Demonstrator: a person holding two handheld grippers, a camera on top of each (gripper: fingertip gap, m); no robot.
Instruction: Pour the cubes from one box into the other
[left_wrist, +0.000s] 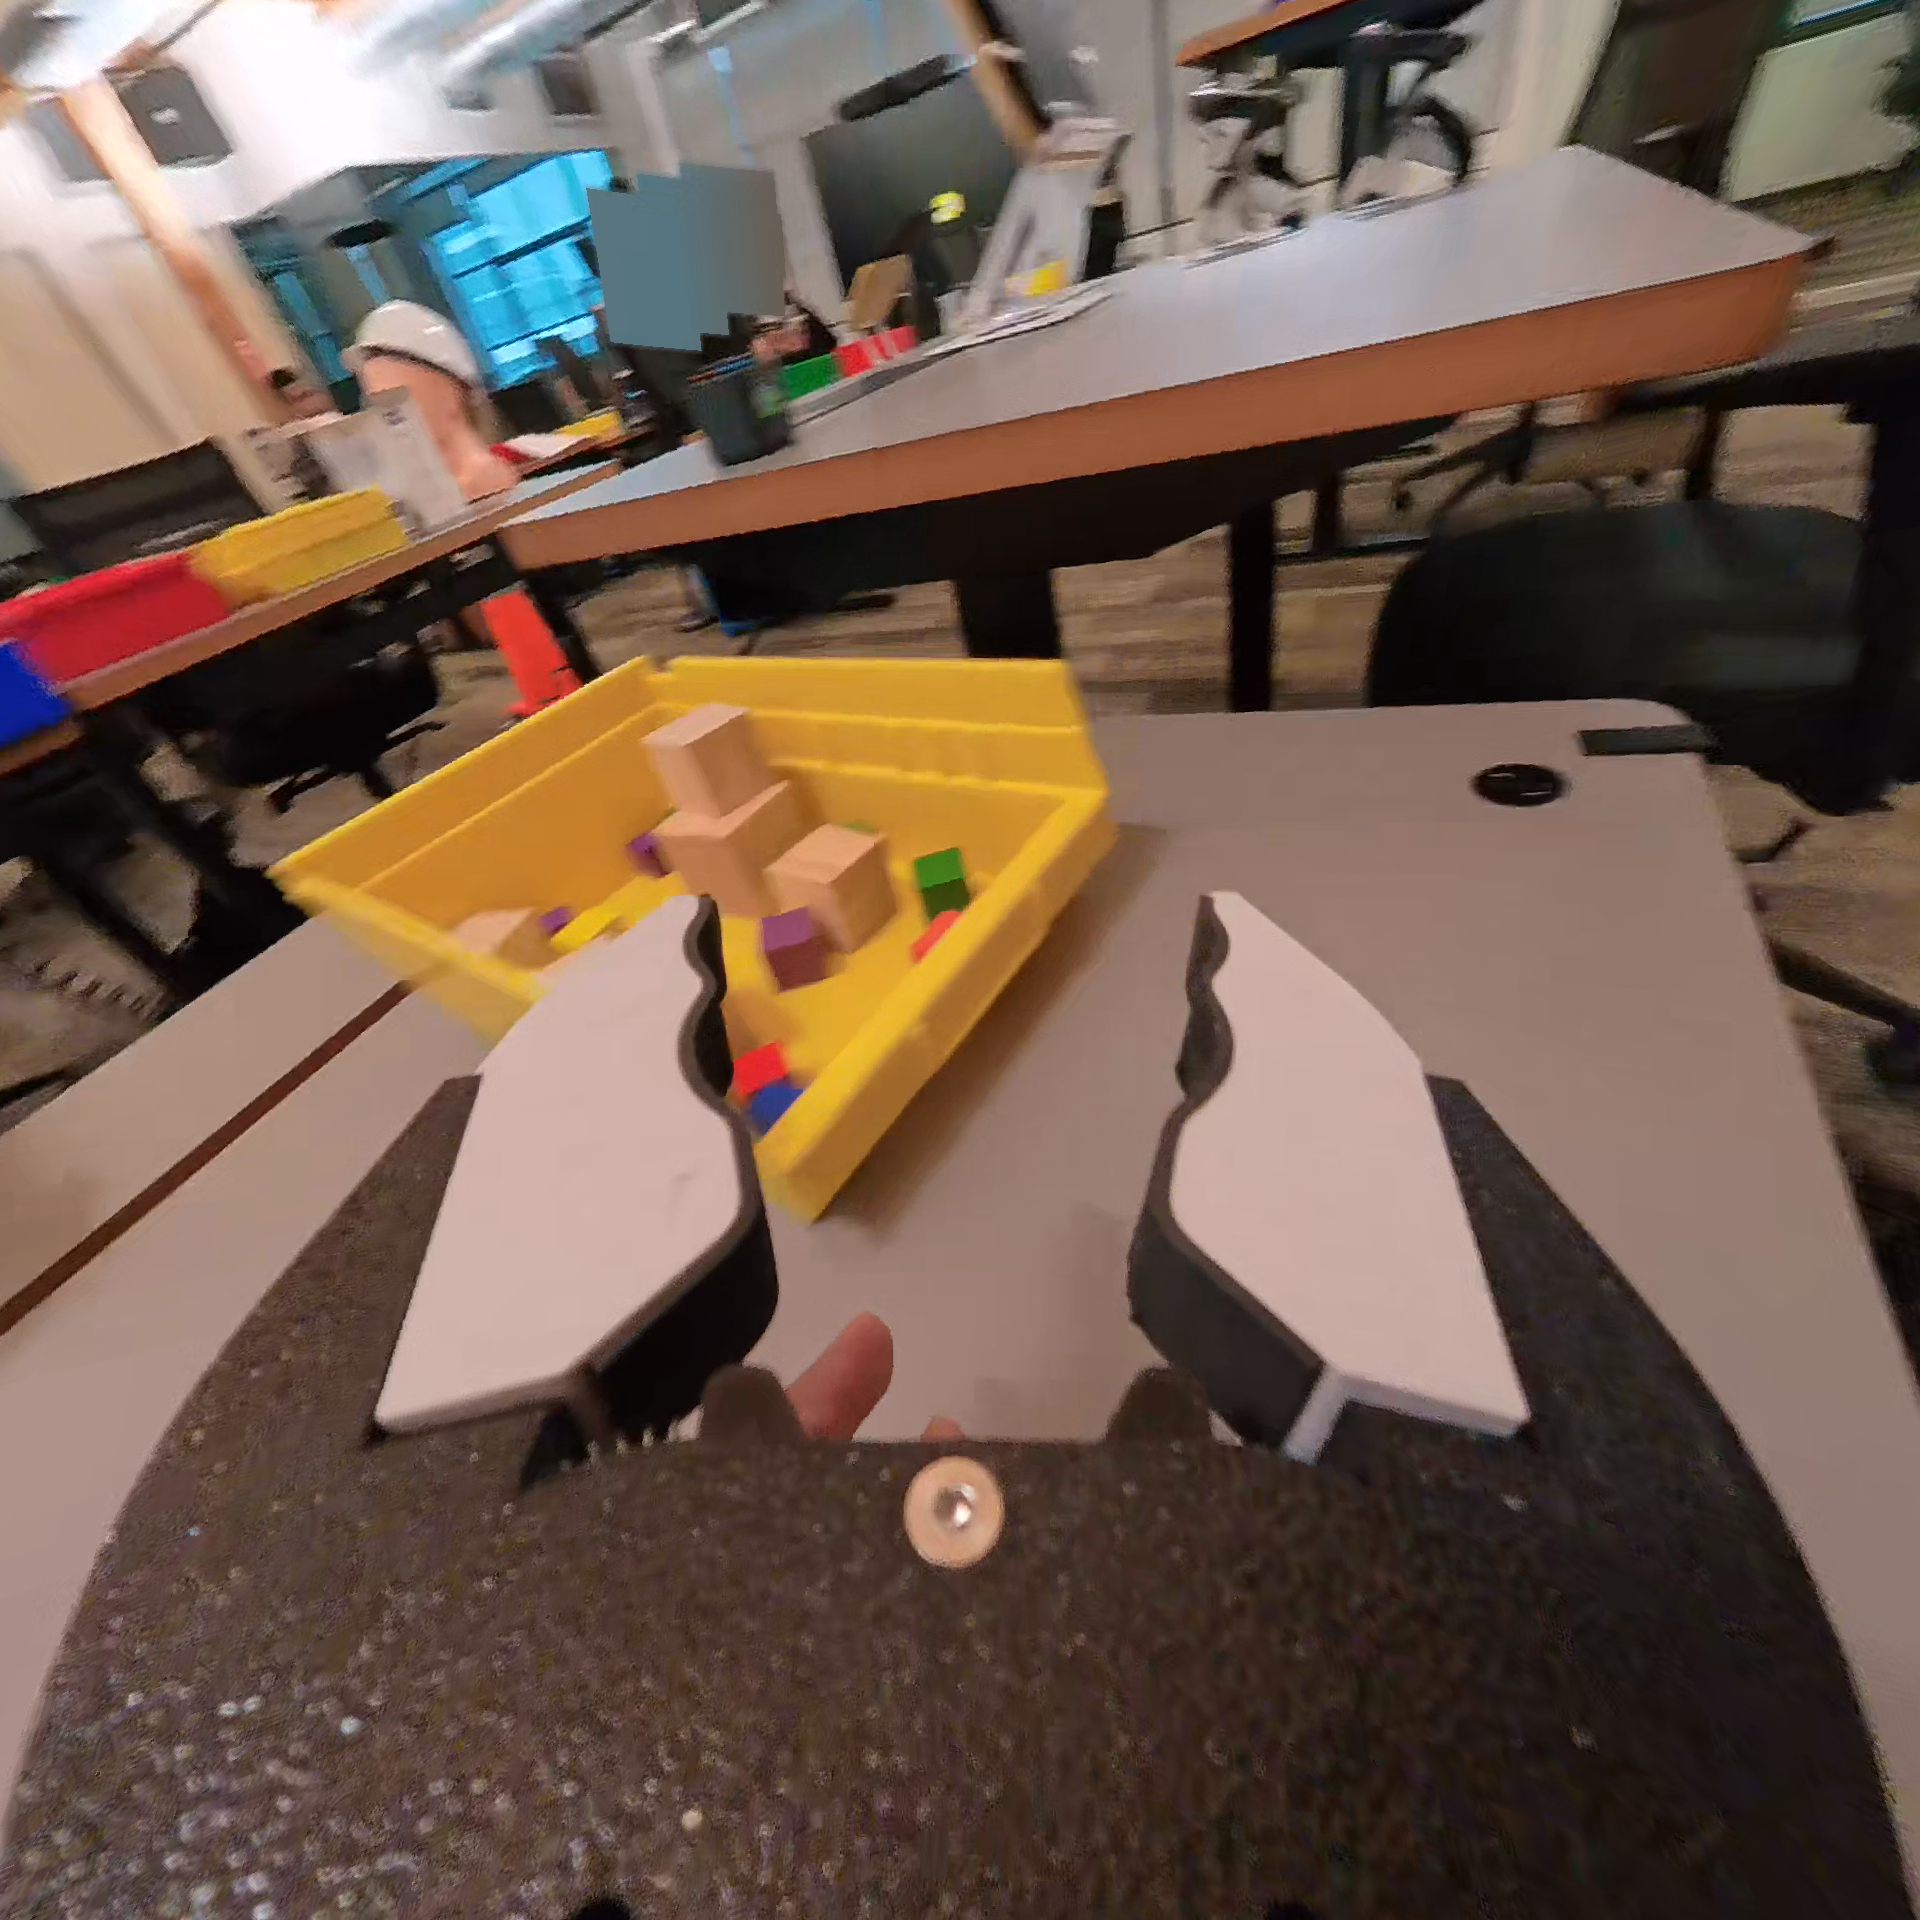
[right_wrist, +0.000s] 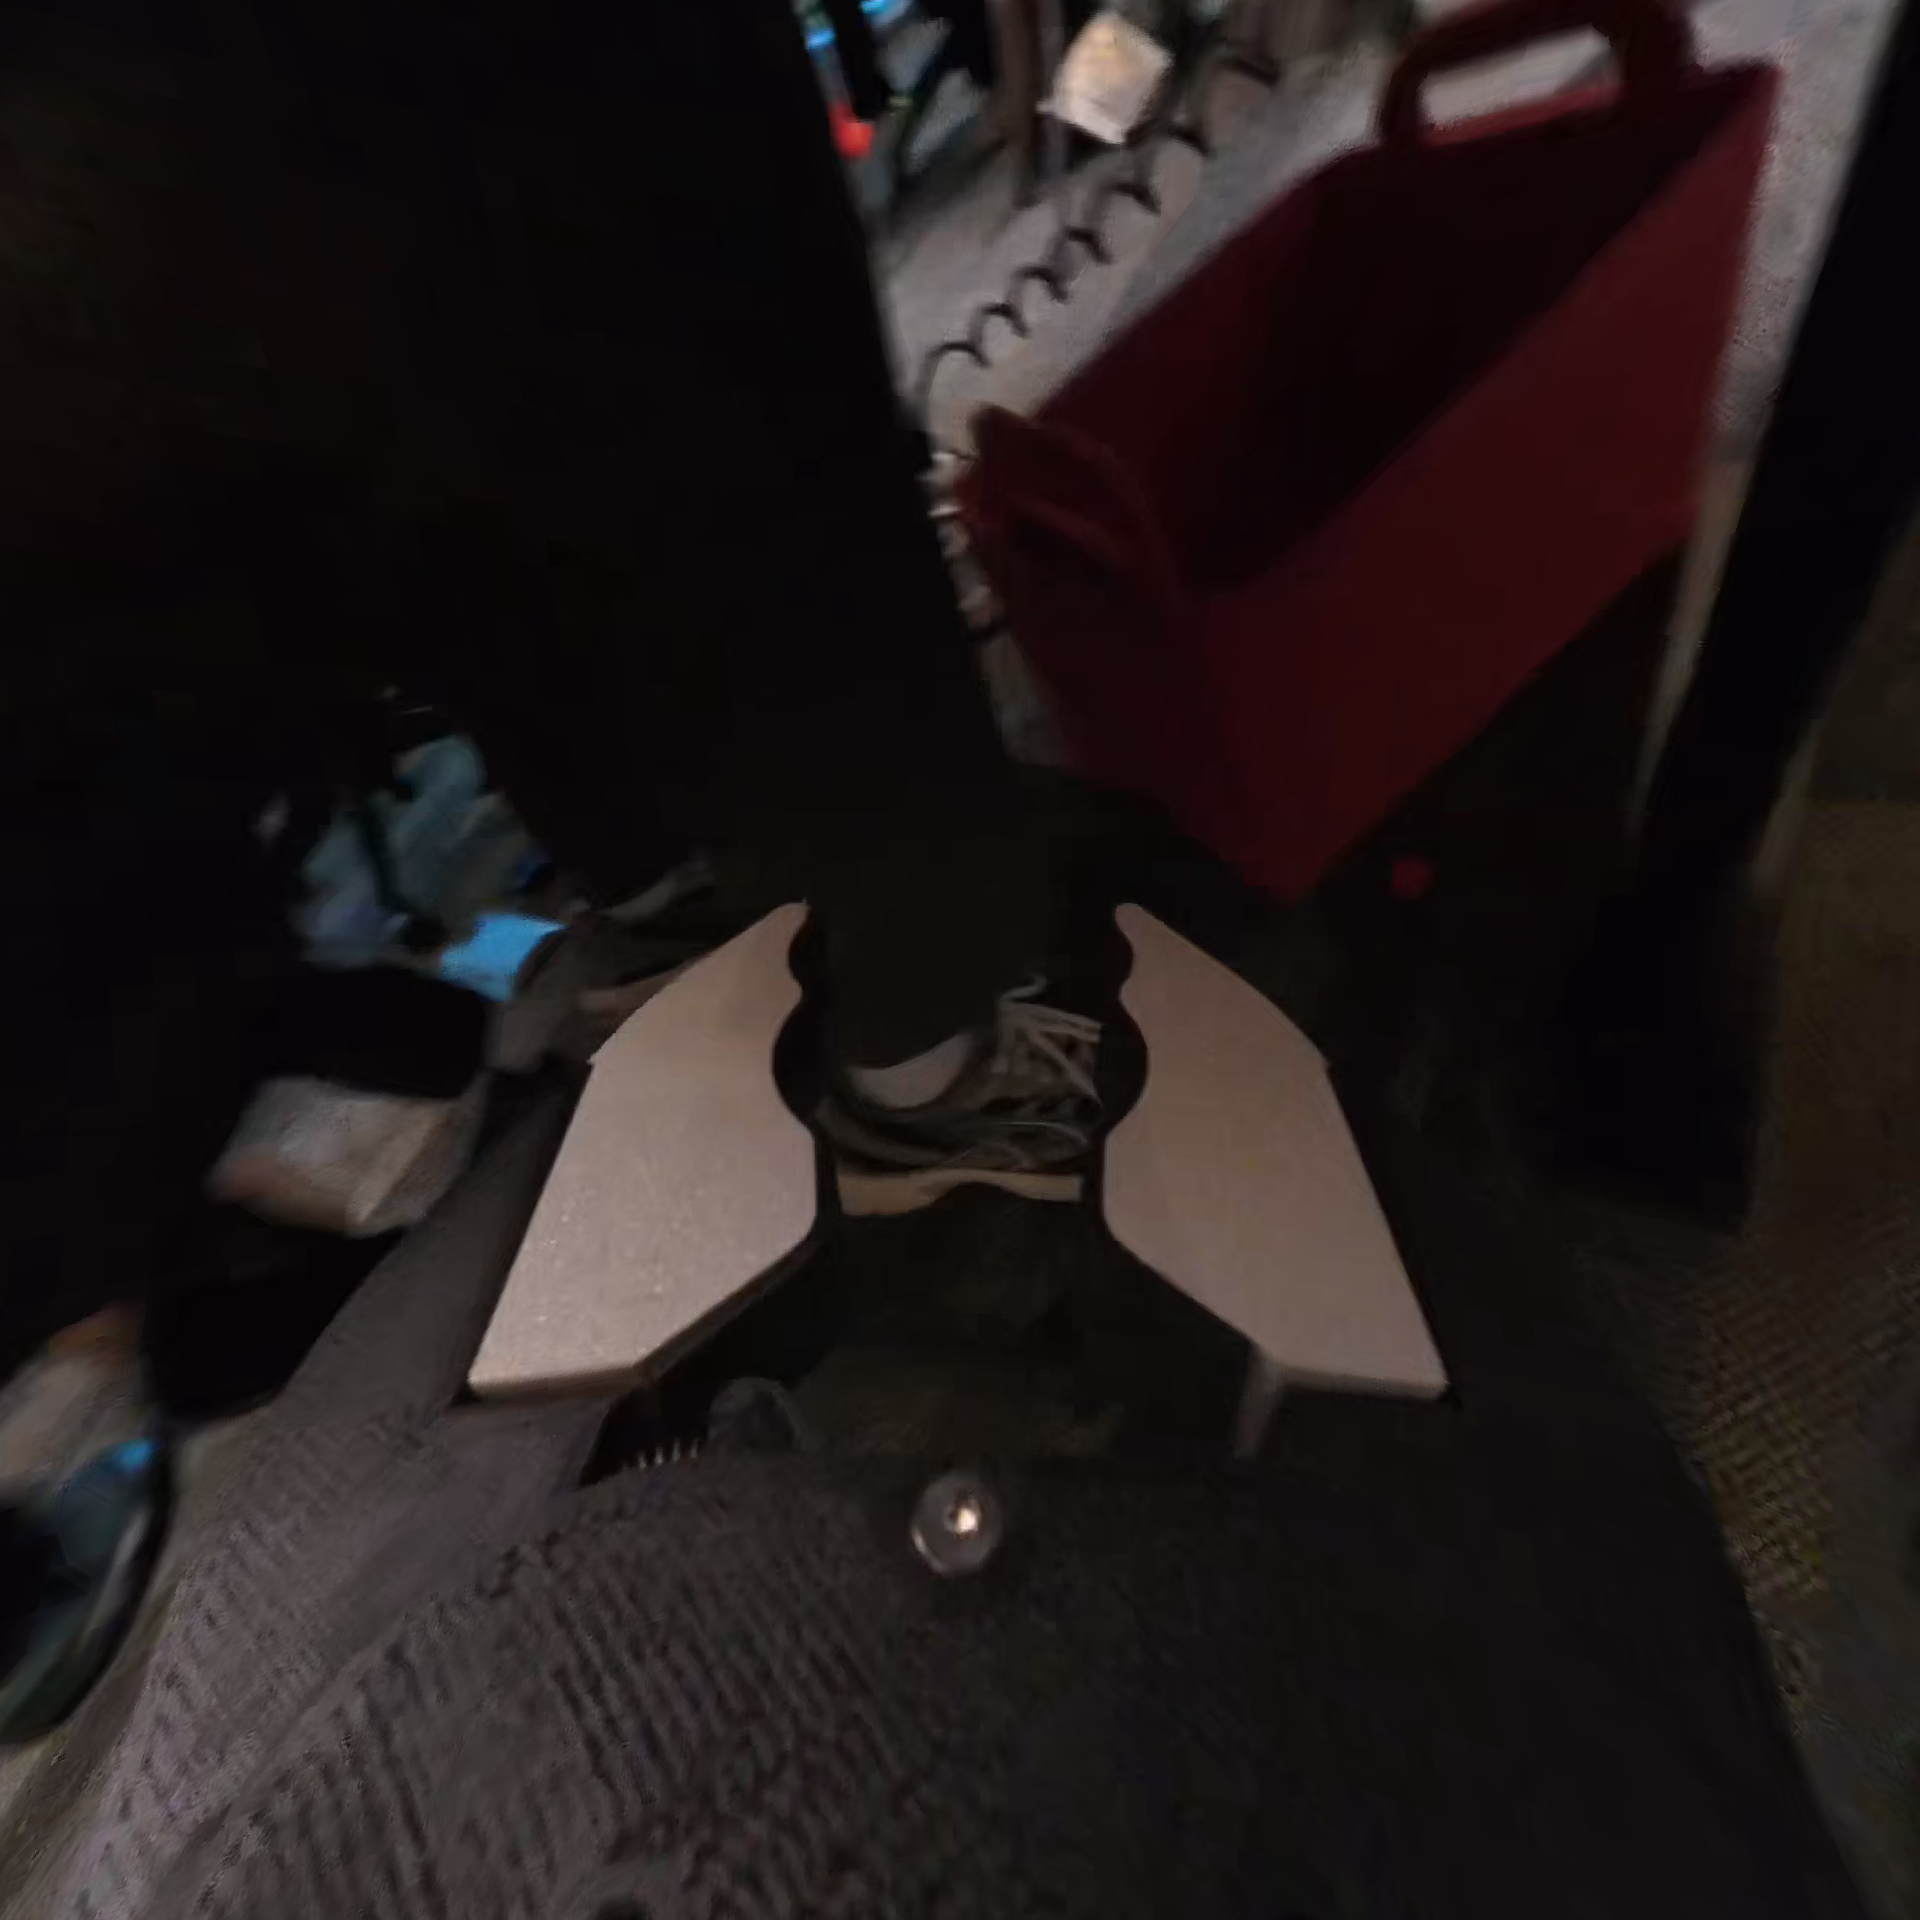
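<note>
A yellow box (left_wrist: 935, 1049) sits on the grey table (left_wrist: 1403, 935) in the left wrist view. It holds three large wooden cubes (left_wrist: 727, 821) and several small coloured cubes, among them a green one (left_wrist: 940, 878), a purple one (left_wrist: 795, 940) and a red one (left_wrist: 758, 1065). My left gripper (left_wrist: 956, 904) is open and empty just above the table, its left finger over the box's near side. The right wrist view is dark and blurred. My right gripper (right_wrist: 964, 914) is open and empty and points down. A red box (right_wrist: 1403, 468) with handle cut-outs lies up and to its right, apart from it.
A long table (left_wrist: 1247, 343) and a black chair (left_wrist: 1662, 623) stand beyond the grey table. Red and yellow bins (left_wrist: 208, 582) sit on a far-left table. A cable hole (left_wrist: 1517, 784) is at the table's far right. A shoe (right_wrist: 966, 1081) shows between my right fingers.
</note>
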